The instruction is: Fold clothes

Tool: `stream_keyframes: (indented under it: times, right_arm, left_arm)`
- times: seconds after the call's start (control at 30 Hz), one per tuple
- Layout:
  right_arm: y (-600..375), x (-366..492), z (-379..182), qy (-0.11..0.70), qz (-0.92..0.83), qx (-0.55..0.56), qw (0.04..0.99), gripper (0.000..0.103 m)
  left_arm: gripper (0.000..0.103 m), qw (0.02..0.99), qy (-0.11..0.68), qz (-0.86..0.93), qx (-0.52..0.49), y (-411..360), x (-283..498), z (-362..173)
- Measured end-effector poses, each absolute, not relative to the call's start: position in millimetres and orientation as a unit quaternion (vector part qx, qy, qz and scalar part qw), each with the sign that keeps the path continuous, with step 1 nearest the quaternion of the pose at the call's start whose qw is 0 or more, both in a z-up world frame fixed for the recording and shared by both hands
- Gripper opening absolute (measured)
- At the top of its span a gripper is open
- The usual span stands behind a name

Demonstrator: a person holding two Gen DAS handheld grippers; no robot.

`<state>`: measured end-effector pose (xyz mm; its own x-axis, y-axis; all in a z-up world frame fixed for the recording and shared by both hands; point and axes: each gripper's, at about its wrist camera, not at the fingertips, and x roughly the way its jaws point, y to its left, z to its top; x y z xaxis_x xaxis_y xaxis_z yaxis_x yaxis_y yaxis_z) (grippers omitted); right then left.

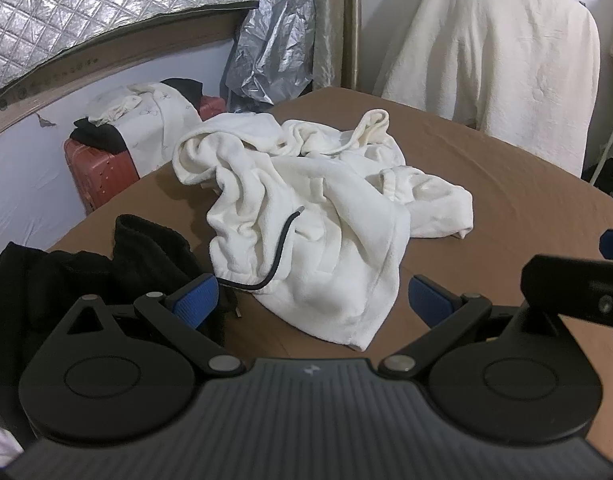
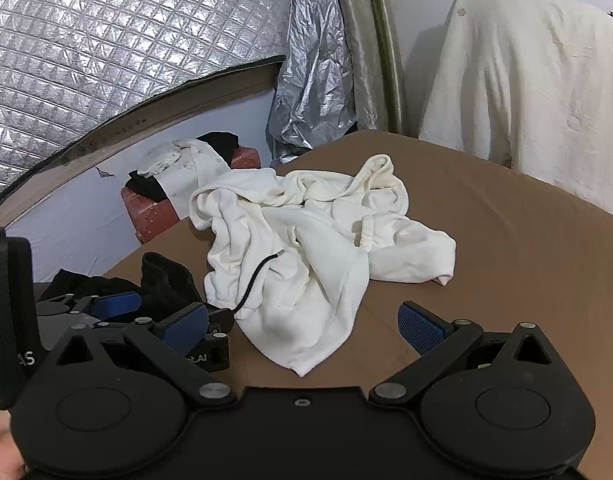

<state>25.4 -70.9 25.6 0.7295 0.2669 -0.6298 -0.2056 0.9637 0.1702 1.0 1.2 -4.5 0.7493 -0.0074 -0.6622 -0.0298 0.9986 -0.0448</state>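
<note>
Both grippers hovering low over the near edge of a brown tabletop (image 1: 486, 168), side by side, nothing between their pads. Left gripper (image 1: 312, 298): jaws wide, blue pads (image 1: 196, 300) spread to either side of the near end of a white garment. Right gripper (image 2: 302, 322): jaws wide as well, likewise empty, its left pad close beside part of the left gripper's body, seen in the right wrist view.

White fleece garment (image 1: 306, 208) crumpled in a heap at mid-tabletop, unfolded, sleeves and hem bunched and twisted toward the far side. Dark drawstring (image 1: 280, 256) curling out across the front of it, metal-tipped end lying on the white cloth, other end trailing off toward the left pad. Near lobe of the garment reaching closest to the grippers, apart from both sets of pads.

Black garment (image 1: 86, 276) piled at the tabletop's left near edge, just beside the white one, partly hidden behind the left gripper's left finger.

Beyond the tabletop: red suitcase (image 1: 94, 172) against the wall with white and black clothes dumped on top; quilted silver sheet (image 1: 86, 12) over the upper left; crumpled foil (image 1: 274, 40) hanging beside a curtain (image 1: 342, 24); cream blanket (image 1: 506, 64) draped over something at the far right.
</note>
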Motion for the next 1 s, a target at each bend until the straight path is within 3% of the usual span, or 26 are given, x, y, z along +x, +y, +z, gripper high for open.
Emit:
stream_keyframes:
  times: [1.0]
  right_arm:
    - [-81.5, 29.0, 18.5, 0.346, 0.132, 0.073, 0.926, 0.103]
  left_arm:
    - [0.103, 0.931, 0.364, -0.001, -0.035, 1.2, 4.0, -5.1]
